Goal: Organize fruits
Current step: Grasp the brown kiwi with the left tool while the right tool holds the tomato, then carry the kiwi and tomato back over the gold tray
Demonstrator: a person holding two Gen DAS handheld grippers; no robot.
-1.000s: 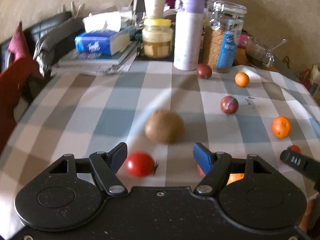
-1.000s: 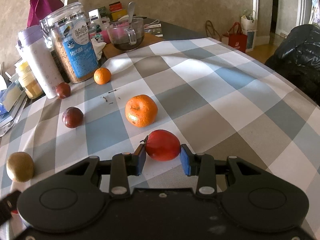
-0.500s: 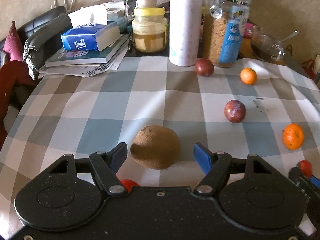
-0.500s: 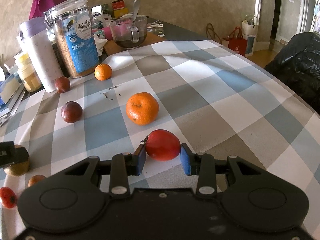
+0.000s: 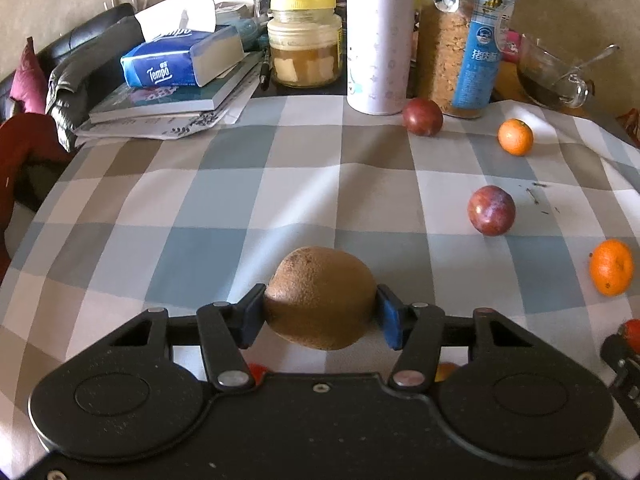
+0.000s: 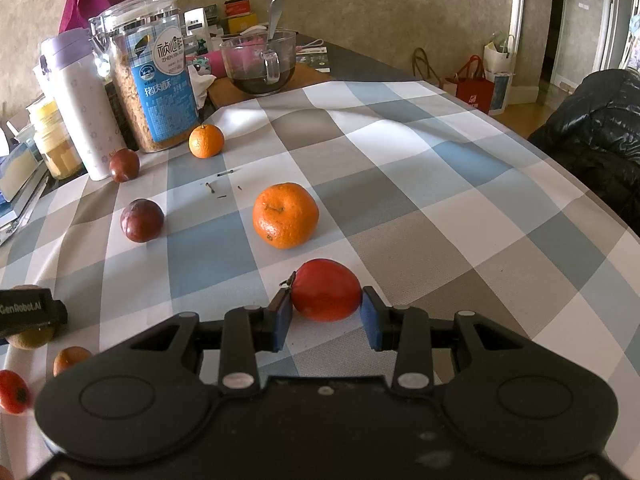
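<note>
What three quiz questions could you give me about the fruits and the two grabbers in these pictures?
1. What does the left gripper pinch?
2. True or false: the right gripper is closed around a banana.
3. How many dark plums lie on the checked tablecloth in the right wrist view?

Key
1. The brown kiwi, a pad against each side.
2. False: it has a red tomato between its pads.
3. Two: a near plum and a far plum by the white bottle.
</note>
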